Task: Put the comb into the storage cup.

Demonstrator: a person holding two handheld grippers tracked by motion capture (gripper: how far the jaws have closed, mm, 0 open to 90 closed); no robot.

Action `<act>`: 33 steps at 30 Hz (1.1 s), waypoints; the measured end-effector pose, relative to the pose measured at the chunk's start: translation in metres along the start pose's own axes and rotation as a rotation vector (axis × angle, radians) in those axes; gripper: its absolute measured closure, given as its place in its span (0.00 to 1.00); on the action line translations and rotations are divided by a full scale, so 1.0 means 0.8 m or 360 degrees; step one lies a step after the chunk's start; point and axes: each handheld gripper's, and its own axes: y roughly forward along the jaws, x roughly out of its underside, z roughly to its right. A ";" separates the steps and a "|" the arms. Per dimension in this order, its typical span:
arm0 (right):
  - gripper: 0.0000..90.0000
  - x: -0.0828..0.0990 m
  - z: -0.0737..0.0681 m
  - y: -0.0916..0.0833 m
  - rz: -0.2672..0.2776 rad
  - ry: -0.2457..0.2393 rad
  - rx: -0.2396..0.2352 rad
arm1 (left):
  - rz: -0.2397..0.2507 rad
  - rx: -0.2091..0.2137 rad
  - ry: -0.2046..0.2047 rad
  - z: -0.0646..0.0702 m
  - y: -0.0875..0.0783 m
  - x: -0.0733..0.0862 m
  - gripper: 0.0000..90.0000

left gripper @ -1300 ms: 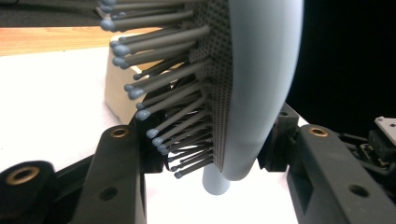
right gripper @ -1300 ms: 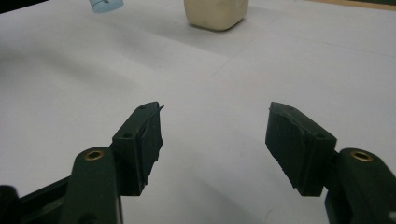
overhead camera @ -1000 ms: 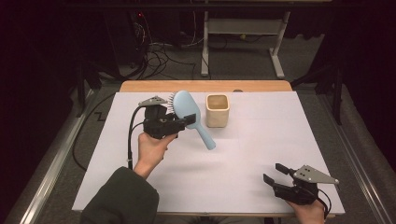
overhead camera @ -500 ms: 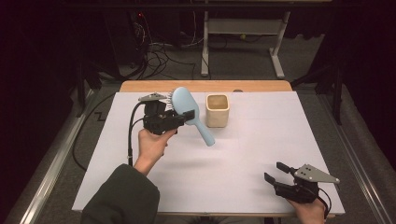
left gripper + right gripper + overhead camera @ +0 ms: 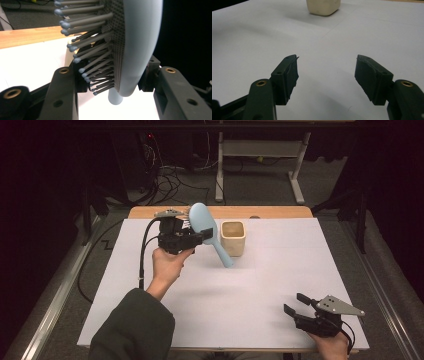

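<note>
L gripper (image 5: pixel 202 236) was clamped on the light-blue hairbrush (image 5: pixel 206 226) at the base of its head, lifted off the white table (image 5: pixel 260 290); bristles faced away from the cream cup (image 5: pixel 233 237) just beside, handle slanting down twd it. R gripper (image 5: pixel 295 304), jaws wide apart w/ nothing between, sat at near-right corner.

No readable text, labels or numbers anywhere.

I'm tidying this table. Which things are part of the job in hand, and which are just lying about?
In use:
- blue hairbrush, clamped in the left hand-held gripper
- cream cup beside it, probably

Lying about:
- right hand-held gripper, open and idle
- cables on the floor
</note>
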 end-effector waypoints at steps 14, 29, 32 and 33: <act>0.40 0.000 -0.001 0.000 0.0009 -0.0006 -0.0002 | 0.0028 -0.0038 -0.0008 -0.004 0.017 -0.030 0.60; 0.40 0.000 0.000 0.002 0.0004 -0.0008 0.0005 | 0.0066 -0.0084 -0.0052 -0.013 0.038 -0.056 0.60; 0.40 0.000 0.000 0.002 0.0002 -0.0006 0.0003 | 0.0080 -0.0095 -0.0057 -0.014 0.039 -0.062 0.60; 0.40 0.000 0.000 0.002 0.0003 -0.0006 0.0003 | 0.0085 -0.0105 -0.0057 -0.015 0.039 -0.065 0.60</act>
